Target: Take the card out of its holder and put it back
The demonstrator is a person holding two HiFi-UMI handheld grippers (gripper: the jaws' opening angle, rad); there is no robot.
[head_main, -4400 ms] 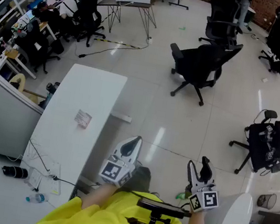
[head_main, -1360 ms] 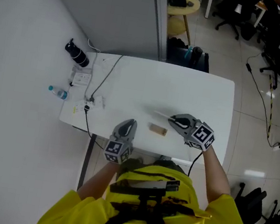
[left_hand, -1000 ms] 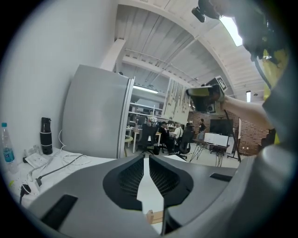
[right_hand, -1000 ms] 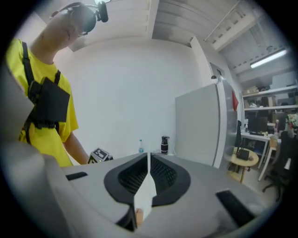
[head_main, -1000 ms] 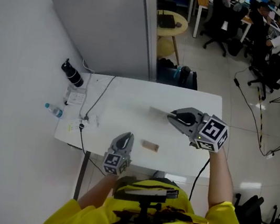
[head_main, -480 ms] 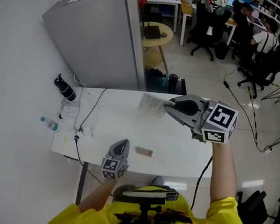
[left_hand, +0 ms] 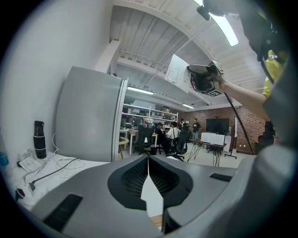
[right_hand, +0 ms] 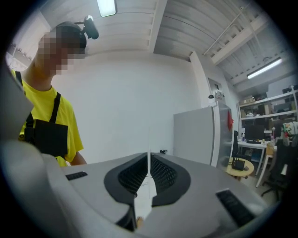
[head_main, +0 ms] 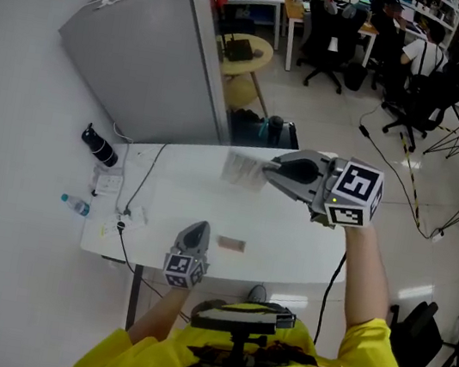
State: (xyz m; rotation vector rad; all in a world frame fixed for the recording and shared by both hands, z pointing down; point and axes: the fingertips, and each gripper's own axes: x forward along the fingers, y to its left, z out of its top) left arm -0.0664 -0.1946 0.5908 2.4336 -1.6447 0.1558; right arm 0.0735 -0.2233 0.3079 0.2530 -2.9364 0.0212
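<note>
My right gripper (head_main: 269,168) is raised well above the white table (head_main: 290,241), shut on a thin white card (head_main: 244,170) that sticks out to the left of its tips. Edge-on in the right gripper view, the card (right_hand: 149,139) shows as a thin line between the closed jaws of that gripper (right_hand: 149,163). The small wooden holder (head_main: 231,244) lies on the table near the front edge, with no card in it. My left gripper (head_main: 197,229) hangs low just left of the holder, shut and holding nothing (left_hand: 148,161). From there the card (left_hand: 179,73) is seen high up.
A grey cabinet (head_main: 145,60) stands behind the table's left end. A black bottle (head_main: 96,146), a plastic bottle (head_main: 73,205) and cables with a power strip (head_main: 126,204) crowd the left side. Office chairs (head_main: 415,114) and a round table (head_main: 245,50) stand beyond.
The right gripper has lifted the card up and away from the holder toward the table's far side. The left gripper has stayed low by the front edge.
</note>
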